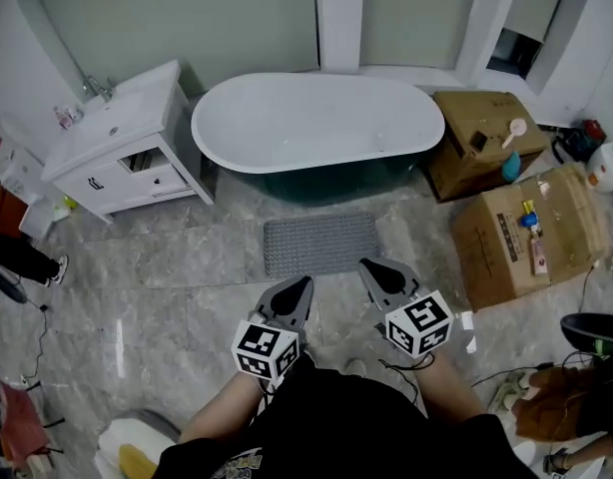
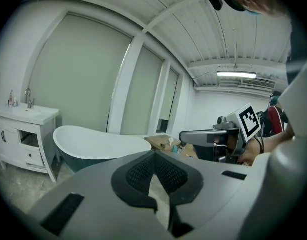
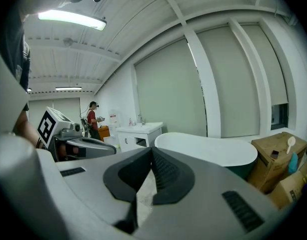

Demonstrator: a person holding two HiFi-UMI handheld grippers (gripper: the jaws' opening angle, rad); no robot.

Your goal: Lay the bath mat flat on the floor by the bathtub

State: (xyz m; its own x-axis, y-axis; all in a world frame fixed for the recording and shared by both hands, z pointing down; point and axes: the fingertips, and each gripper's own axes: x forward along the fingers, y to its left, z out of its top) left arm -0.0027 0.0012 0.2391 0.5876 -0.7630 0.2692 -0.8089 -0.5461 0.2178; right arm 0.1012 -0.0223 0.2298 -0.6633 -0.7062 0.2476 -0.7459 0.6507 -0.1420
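Bath mat lay flat by the bathtub (apparently done, no further move needed); left tongs and right tongs were closed, empty.

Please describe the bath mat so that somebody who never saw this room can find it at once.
Start at the big white oval bathtub. On the grey marble floor just in front of it lies the bath mat, flat, its long side parallel to the tub. It is the only dark grey, nubbly rectangle; the cardboard boxes to its right are brown.
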